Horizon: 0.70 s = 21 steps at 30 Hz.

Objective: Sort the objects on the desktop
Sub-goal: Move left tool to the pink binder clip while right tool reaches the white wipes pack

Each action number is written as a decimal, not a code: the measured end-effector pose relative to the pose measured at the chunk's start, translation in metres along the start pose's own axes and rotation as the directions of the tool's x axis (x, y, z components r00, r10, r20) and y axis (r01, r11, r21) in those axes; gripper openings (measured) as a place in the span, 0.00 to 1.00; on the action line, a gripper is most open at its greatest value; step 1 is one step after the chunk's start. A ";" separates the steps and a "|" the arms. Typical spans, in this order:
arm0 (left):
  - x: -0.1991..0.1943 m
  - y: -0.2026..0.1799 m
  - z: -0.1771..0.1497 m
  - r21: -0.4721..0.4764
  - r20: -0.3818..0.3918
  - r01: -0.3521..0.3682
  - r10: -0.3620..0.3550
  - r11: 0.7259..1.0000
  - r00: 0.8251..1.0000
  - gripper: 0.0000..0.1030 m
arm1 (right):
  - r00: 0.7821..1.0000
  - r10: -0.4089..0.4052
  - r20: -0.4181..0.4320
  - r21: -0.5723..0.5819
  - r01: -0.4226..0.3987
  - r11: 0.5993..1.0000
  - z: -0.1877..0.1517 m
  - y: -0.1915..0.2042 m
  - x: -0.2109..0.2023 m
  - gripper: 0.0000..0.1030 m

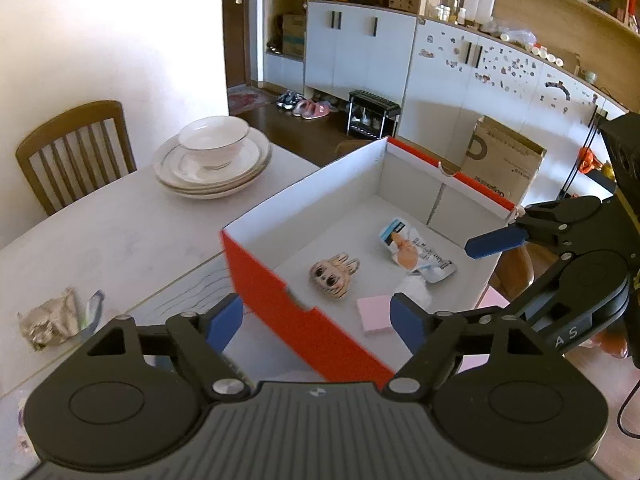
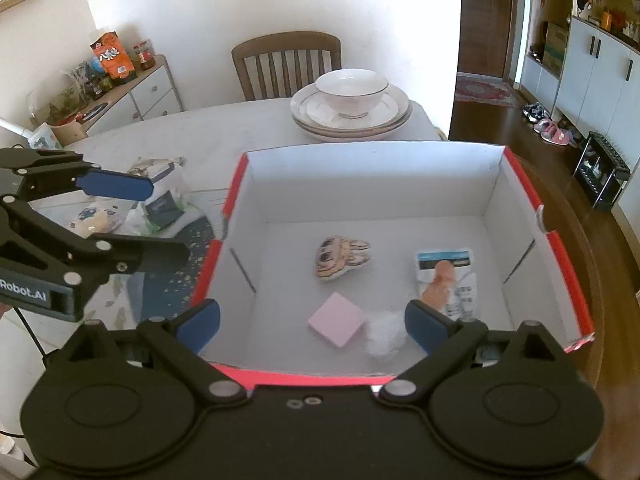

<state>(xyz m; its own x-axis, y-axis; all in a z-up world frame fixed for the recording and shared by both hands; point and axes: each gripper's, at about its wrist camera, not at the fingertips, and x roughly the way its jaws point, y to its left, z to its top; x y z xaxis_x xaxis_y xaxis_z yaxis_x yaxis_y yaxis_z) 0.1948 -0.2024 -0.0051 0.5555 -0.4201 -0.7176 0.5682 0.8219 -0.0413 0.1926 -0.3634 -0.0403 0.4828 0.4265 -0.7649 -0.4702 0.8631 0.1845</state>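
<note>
A red box with white inside (image 2: 496, 184) (image 1: 256, 280) stands on the table. In it lie a cartoon-face toy (image 2: 340, 256) (image 1: 334, 276), a pink sticky-note pad (image 2: 336, 318) (image 1: 374, 314), a crumpled white tissue (image 2: 384, 334) (image 1: 416, 290) and a printed packet (image 2: 448, 276) (image 1: 416, 254). My right gripper (image 2: 312, 324) is open and empty above the box's near edge. My left gripper (image 1: 318, 320) is open and empty over the box's near red wall. Each gripper shows in the other's view: the left (image 2: 120, 216), the right (image 1: 496, 242).
A bowl on stacked plates (image 2: 352, 106) (image 1: 214, 156) stands at the table's far side before a wooden chair (image 2: 286, 64). Crumpled packets and wrappers (image 2: 160, 192) (image 1: 52, 320) lie on the table left of the box. A side cabinet with jars (image 2: 120, 76) stands at far left.
</note>
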 end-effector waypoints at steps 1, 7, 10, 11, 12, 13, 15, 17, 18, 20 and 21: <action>-0.003 0.004 -0.003 -0.006 0.004 0.000 0.000 1.000 1.000 0.81 | 1.000 0.002 0.001 0.002 -0.002 1.000 0.000 0.004 0.000 0.97; -0.024 0.032 -0.022 -0.038 0.019 -0.007 0.008 0.999 1.000 0.87 | 1.000 0.005 0.012 0.009 -0.005 1.000 0.004 0.029 0.001 0.97; -0.032 0.046 -0.035 -0.040 0.024 -0.020 0.021 0.999 0.999 0.91 | 1.000 0.003 0.014 0.007 -0.003 1.000 0.007 0.043 0.004 0.97; -0.034 0.051 -0.040 -0.042 0.024 -0.025 0.026 0.999 0.999 0.93 | 1.000 0.002 0.014 0.009 -0.002 1.000 0.007 0.048 0.005 0.97; -0.038 0.056 -0.045 -0.048 0.025 -0.028 0.029 0.998 0.999 0.94 | 1.000 0.002 0.013 0.009 -0.002 1.000 0.008 0.053 0.007 0.97; -0.041 0.062 -0.050 -0.056 0.029 -0.029 0.031 0.998 0.999 0.96 | 1.000 0.001 0.013 0.009 -0.001 1.000 0.009 0.058 0.008 0.97; -0.046 0.073 -0.060 -0.070 0.031 -0.036 0.038 0.997 0.999 0.97 | 1.000 0.001 0.010 0.009 -0.001 1.000 0.010 0.067 0.010 0.97; -0.052 0.084 -0.071 -0.087 0.034 -0.047 0.050 0.995 0.998 0.99 | 1.000 0.005 0.009 0.009 -0.005 1.000 0.011 0.077 0.013 0.97; -0.055 0.091 -0.077 -0.099 0.032 -0.051 0.055 0.994 0.998 0.99 | 1.000 0.007 0.010 0.007 -0.007 1.000 0.011 0.083 0.015 0.97; -0.061 0.102 -0.087 -0.119 0.031 -0.063 0.067 0.991 0.997 0.99 | 1.000 0.007 0.011 0.004 -0.007 1.000 0.012 0.094 0.018 0.97; -0.063 0.107 -0.091 -0.128 0.031 -0.069 0.073 0.989 0.997 0.99 | 1.000 0.008 0.013 0.004 -0.009 1.000 0.013 0.099 0.019 0.97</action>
<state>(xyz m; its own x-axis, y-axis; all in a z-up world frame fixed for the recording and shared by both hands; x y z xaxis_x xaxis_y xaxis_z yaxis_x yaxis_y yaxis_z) 0.1653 -0.0524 -0.0276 0.6145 -0.3704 -0.6966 0.4462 0.8913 -0.0804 0.1650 -0.2666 -0.0291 0.4884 0.4373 -0.7551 -0.4715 0.8604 0.1933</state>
